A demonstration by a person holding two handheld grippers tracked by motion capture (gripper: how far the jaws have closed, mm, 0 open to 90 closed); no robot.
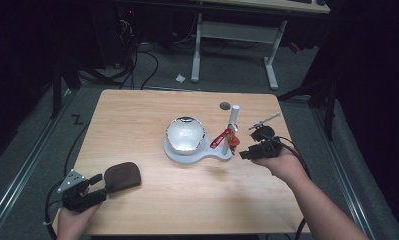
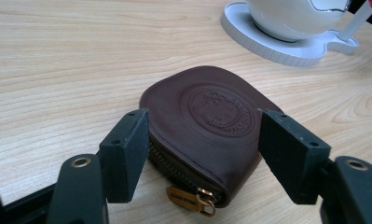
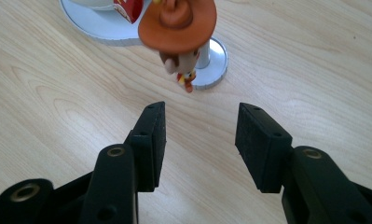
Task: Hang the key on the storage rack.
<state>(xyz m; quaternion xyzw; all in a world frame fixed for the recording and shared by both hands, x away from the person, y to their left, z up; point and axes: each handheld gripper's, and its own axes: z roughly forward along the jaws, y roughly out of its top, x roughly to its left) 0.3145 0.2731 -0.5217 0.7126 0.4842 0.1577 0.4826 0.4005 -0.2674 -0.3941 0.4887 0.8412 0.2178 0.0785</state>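
Two tongs: both spread wide, holding nothing.
Left tongs [image 2: 202, 154]: jaws either side of the brown leather coin pouch [image 2: 207, 126] (zip pull nearest), near-left on the counter [image 1: 152, 107].
Right tongs [image 3: 200, 140]: before the cowboy figurine [image 3: 181, 32], right of the white stand [image 1: 197, 152].

white bowl [image 2: 295, 16] cut off at top edge, pouch [image 2: 207, 126] embossed seal lettering unreadable, figurine [image 3: 179, 32] blurred

Smooth, softly sheened dark brown leather coin pouch [image 2: 207, 126], embossed, with brass zip pull [image 2: 188, 198]. Matt pale wood-grain tabletop [image 1: 187, 205]. Glossy white ceramic-looking bowl [image 1: 185, 134] on matt white plastic base [image 1: 207, 154]. Matt black rubbery pads [image 3: 256, 137].
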